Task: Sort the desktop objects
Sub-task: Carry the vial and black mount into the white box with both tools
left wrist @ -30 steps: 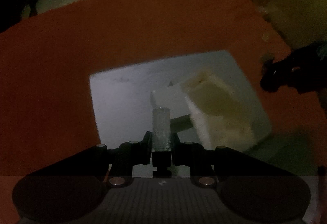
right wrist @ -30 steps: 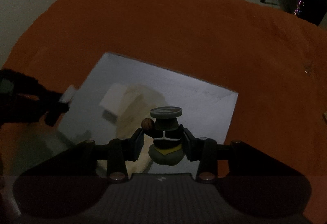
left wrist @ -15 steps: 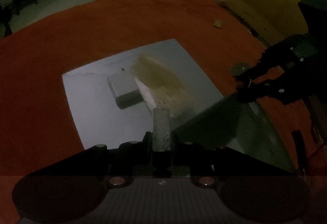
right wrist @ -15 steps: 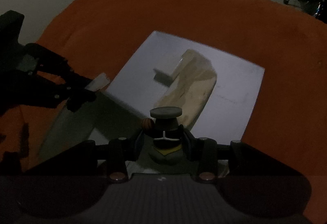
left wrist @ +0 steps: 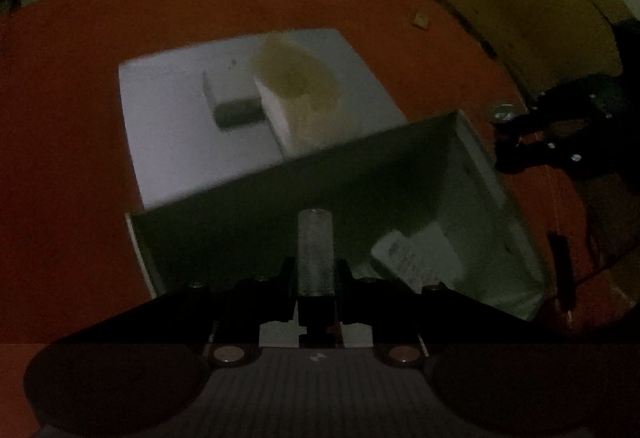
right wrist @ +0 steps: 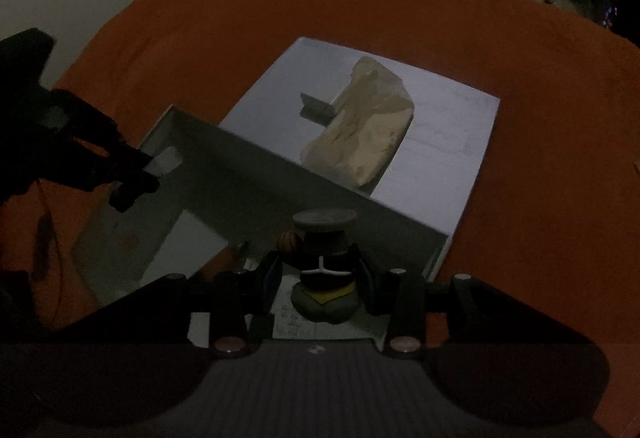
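Dim room; orange-covered table (left wrist: pixel 80 118) carries a grey sheet (left wrist: pixel 168 126) and an open white box (left wrist: pixel 500 206). Left tongs (left wrist: pixel 315 270) clamp a clear cylindrical tube (left wrist: pixel 315 246) above the box. Right tongs (right wrist: pixel 320 278) grip a small capped figurine (right wrist: pixel 323 250) at the box's edge. Neither is dropped yet. A tan wrapped block (right wrist: pixel 360 126) and small grey block (left wrist: pixel 236 106) remain unsorted on the sheet; a printed packet (left wrist: pixel 416 258) already lies inside.
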